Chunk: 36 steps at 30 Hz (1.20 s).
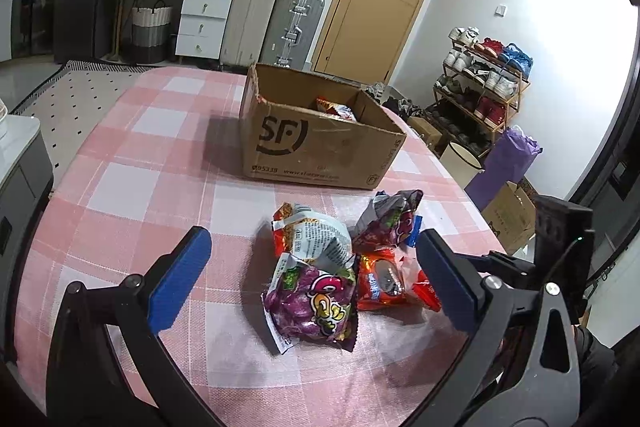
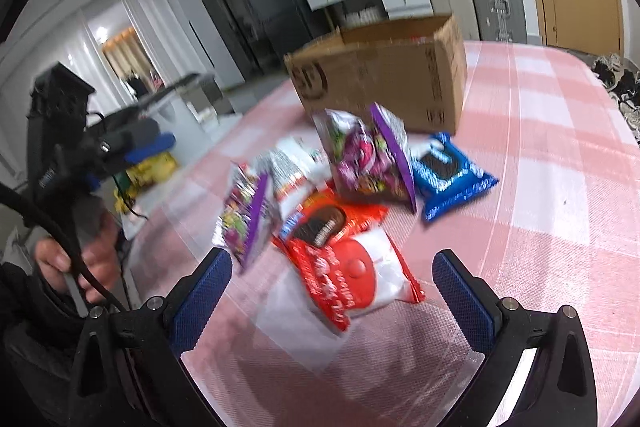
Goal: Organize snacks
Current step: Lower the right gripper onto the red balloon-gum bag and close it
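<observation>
An open SF cardboard box stands on the pink checked tablecloth, with one snack packet inside. In front of it lies a pile of snack packets: a purple candy bag, a white and red packet, an orange Oreo pack and a second purple bag. My left gripper is open and empty, its jaws either side of the pile. My right gripper is open and empty over a red and white packet. A blue Oreo pack lies by the box.
The table edge drops off to the right, beyond it a shoe rack and boxes on the floor. Suitcases and white drawers stand behind the table by a wooden door. The left hand-held gripper shows in the right wrist view.
</observation>
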Each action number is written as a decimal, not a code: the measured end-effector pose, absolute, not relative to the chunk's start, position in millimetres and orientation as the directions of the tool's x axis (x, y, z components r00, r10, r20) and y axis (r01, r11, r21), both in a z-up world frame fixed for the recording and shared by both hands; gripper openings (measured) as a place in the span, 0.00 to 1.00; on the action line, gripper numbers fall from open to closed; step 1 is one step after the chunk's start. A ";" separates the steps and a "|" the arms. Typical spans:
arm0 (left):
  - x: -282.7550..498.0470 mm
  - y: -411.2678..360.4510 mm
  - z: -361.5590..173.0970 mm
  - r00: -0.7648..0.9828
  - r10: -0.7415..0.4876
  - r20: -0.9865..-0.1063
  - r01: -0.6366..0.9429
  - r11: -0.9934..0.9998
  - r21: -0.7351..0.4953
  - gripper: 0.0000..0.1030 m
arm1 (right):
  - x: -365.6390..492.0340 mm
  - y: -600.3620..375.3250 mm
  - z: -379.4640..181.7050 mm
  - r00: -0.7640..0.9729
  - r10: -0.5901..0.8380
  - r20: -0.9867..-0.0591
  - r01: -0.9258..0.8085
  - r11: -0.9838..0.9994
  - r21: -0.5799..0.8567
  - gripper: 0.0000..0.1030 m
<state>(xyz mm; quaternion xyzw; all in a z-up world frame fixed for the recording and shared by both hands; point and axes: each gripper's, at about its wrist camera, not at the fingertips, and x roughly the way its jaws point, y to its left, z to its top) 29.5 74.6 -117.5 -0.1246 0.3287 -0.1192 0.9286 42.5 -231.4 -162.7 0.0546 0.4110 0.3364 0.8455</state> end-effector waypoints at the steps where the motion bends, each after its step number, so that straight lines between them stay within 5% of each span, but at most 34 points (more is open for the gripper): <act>1: 31.2 74.8 -120.0 0.753 -0.304 -0.583 0.139 0.940 -0.312 0.99 | 45.1 -229.7 -166.2 0.427 0.608 -0.669 -0.525 0.769 0.365 1.00; 6: 38.1 74.5 -129.6 0.743 -0.298 -0.599 0.130 0.942 -0.308 0.99 | 57.3 -225.6 -181.5 0.393 0.592 -0.704 -0.521 0.774 0.360 0.96; 12: 45.3 75.7 -143.8 0.728 -0.289 -0.622 0.112 0.945 -0.308 0.99 | 76.0 -221.7 -193.7 0.333 0.599 -0.728 -0.525 0.759 0.385 0.79; 14: 47.9 75.2 -148.0 0.721 -0.291 -0.629 0.108 0.944 -0.313 0.99 | 78.6 -220.8 -192.8 0.330 0.602 -0.727 -0.524 0.758 0.389 0.56; 16: 45.8 76.5 -148.6 0.721 -0.288 -0.630 0.104 0.944 -0.313 0.99 | 80.5 -222.5 -193.6 0.336 0.603 -0.723 -0.514 0.761 0.396 0.53; 36: 49.8 67.1 -169.7 0.651 -0.319 -0.689 0.121 0.939 -0.321 0.99 | 54.3 -236.3 -175.1 0.417 0.613 -0.671 -0.495 0.772 0.398 0.50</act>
